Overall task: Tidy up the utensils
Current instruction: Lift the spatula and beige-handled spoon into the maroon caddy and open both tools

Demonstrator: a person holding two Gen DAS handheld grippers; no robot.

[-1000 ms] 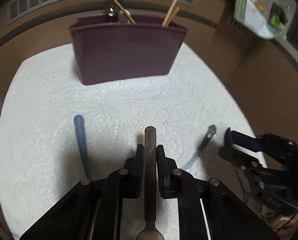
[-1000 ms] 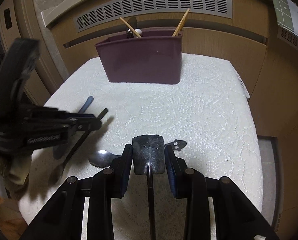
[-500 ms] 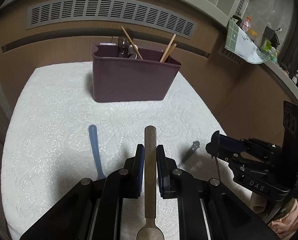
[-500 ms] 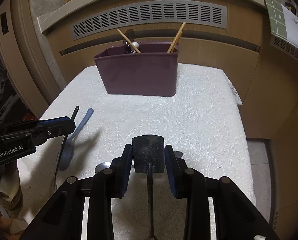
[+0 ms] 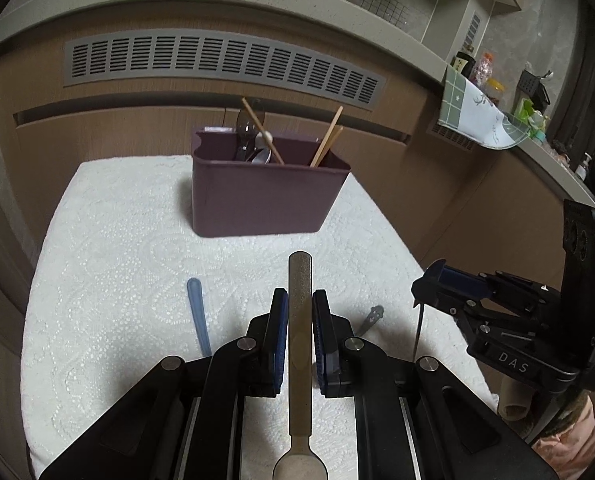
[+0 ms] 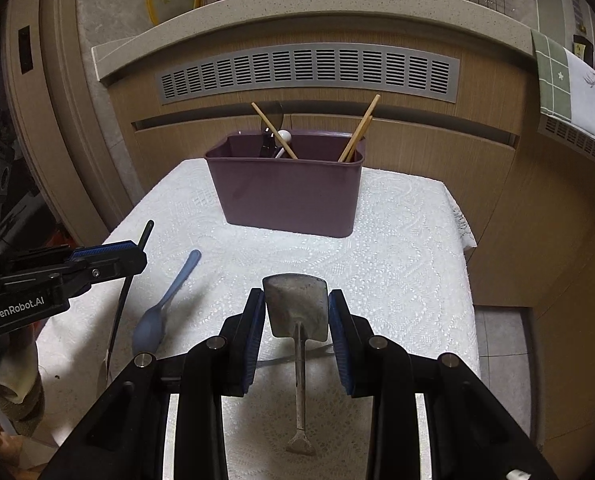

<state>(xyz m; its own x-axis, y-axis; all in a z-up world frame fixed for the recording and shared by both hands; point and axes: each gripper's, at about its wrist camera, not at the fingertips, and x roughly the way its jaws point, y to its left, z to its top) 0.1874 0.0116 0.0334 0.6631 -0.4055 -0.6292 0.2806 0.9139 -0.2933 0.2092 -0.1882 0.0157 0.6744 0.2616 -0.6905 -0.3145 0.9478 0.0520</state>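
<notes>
The left gripper (image 5: 299, 312) is clamping a flat brass-coloured metal spoon (image 5: 300, 344), the right gripper (image 6: 296, 312) a dull steel spatula-like utensil (image 6: 296, 308) — either long handle risks catching the maroon plastic caddy (image 6: 289, 196) rim.

A white, lace-patterned cloth (image 5: 137, 240) covers the small table. Behind it runs a brown wood-grain cabinet front (image 6: 437, 148) with a long grey slotted vent grille (image 5: 217, 64), topped by a pale speckled stone counter edge (image 6: 297, 0). A green-and-white checked cloth (image 5: 473, 112) hangs over the counter to the right.
</notes>
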